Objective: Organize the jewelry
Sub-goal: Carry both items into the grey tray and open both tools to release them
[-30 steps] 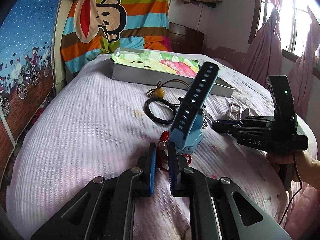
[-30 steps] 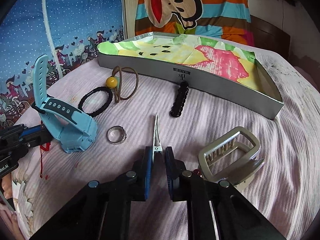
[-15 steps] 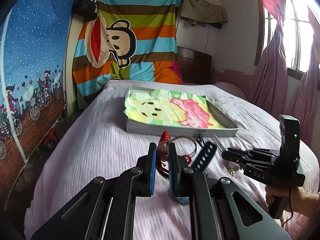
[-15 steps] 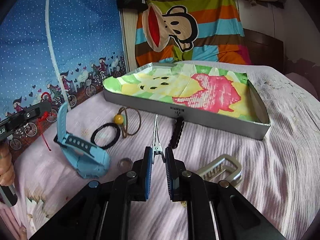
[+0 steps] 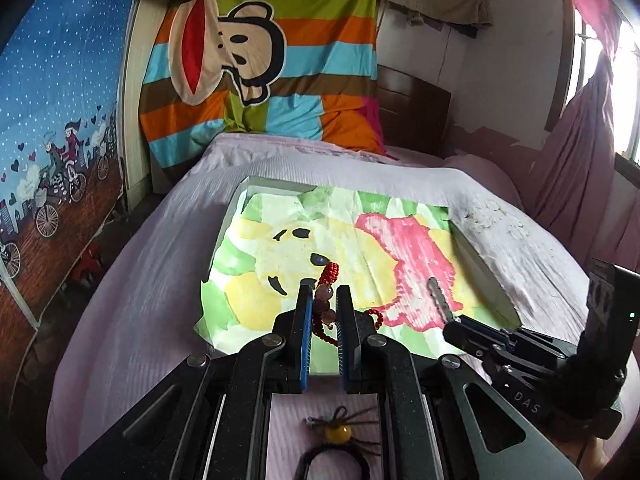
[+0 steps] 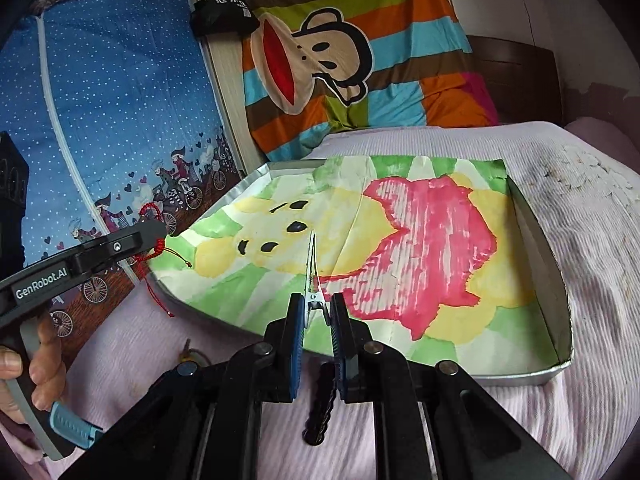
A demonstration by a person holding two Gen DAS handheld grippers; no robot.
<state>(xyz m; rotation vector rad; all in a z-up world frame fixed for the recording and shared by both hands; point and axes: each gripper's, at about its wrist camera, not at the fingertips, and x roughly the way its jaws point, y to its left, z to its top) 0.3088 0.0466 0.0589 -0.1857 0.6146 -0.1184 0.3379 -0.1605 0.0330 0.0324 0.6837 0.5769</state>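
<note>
My left gripper (image 5: 323, 294) is shut on a red beaded bracelet (image 5: 325, 300), whose cord hangs from the fingers. It hovers over the near left part of the grey tray (image 5: 484, 268), which is lined with painted paper. My right gripper (image 6: 316, 300) is shut on a thin silver hair clip (image 6: 311, 268) that points out over the tray (image 6: 554, 292). In the right wrist view the left gripper (image 6: 158, 236) shows at the tray's left corner with the bracelet (image 6: 150, 214) dangling. The right gripper (image 5: 450, 324) and its clip (image 5: 438, 300) appear at the tray's near right side.
On the pink bedspread before the tray lie a yellow-bead cord (image 5: 338, 432), a black hair tie (image 5: 332, 464), a black comb clip (image 6: 320, 412) and a blue watch (image 6: 72, 428). A hand (image 6: 44, 360) grips the left tool. A striped monkey cloth (image 5: 260, 60) hangs behind.
Both grippers have risen and moved forward from the loose items to above the tray, the left carrying the bracelet and the right the silver clip. The jaws have stayed shut.
</note>
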